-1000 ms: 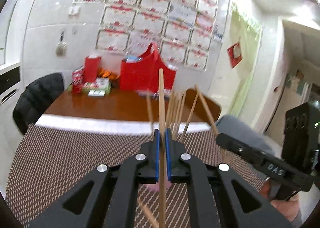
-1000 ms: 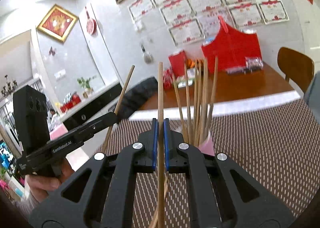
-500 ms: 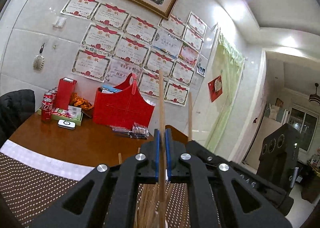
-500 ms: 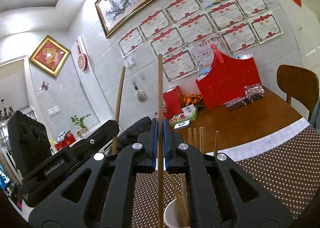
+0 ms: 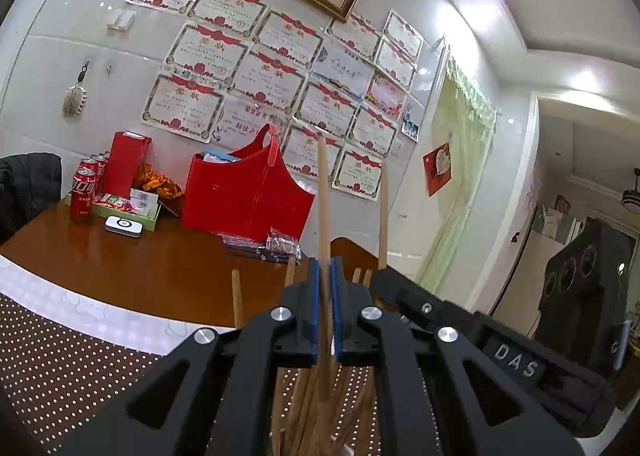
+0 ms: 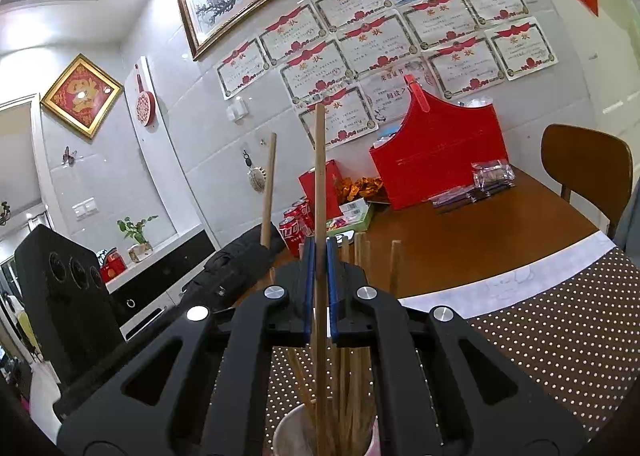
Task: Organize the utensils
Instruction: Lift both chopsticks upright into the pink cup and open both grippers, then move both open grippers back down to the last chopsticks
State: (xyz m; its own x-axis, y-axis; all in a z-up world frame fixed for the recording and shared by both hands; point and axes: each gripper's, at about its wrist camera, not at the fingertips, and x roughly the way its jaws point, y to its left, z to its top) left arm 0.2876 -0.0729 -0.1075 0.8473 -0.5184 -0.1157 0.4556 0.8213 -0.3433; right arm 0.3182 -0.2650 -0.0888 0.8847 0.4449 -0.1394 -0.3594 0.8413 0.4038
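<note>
My left gripper has its jaws a little apart around an upright wooden chopstick, with a thin gap on the right side. My right gripper likewise stands slightly open around another upright chopstick. Both chopsticks reach down into a white and pink cup that holds several more chopsticks. The cup sits under both grippers on the brown dotted mat. The right gripper's body shows in the left wrist view, its chopstick beside mine. The left gripper's body shows in the right wrist view.
A wooden table lies beyond the mat with a red basket, cola cans, a red box and packets. A wooden chair stands at the right. A black jacket hangs at the left.
Both grippers have tilted up and lowered their chopsticks into the cup. The jaws of both have eased apart from a tight grip to a slight gap.
</note>
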